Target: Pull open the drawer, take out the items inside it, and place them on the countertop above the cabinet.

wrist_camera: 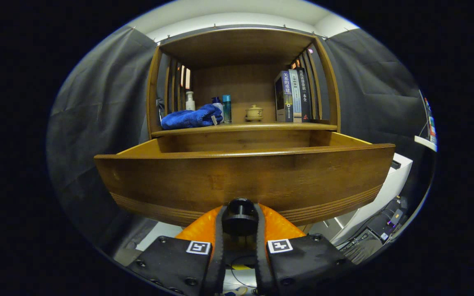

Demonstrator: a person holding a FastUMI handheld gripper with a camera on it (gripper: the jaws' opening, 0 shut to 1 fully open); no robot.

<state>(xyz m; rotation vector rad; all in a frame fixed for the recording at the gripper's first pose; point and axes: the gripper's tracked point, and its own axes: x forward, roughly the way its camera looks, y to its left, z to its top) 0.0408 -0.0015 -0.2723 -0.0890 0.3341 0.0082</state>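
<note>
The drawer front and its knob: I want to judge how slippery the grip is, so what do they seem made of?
The drawer front looks like wood with a smooth, lightly glossy varnish: grain lines and grooved bands along its lower edge show. The knob is dark and round with a dull sheen, perhaps metal or plastic; I cannot tell which. The tool has both fingers pressed against its sides.

I'm looking at a staged home corner set up in a recording booth: a wooden cabinet with an open shelf, dark cloth hung behind and on both sides of it. On the cabinet's shelf sit household bits: a blue towel at its left, bottles just behind the towel, a small lidded cup mid-shelf, books upright at its right. Beside the cabinet's lower right are a white unit and cabling, which reads studio, not a lived-in room.
</note>
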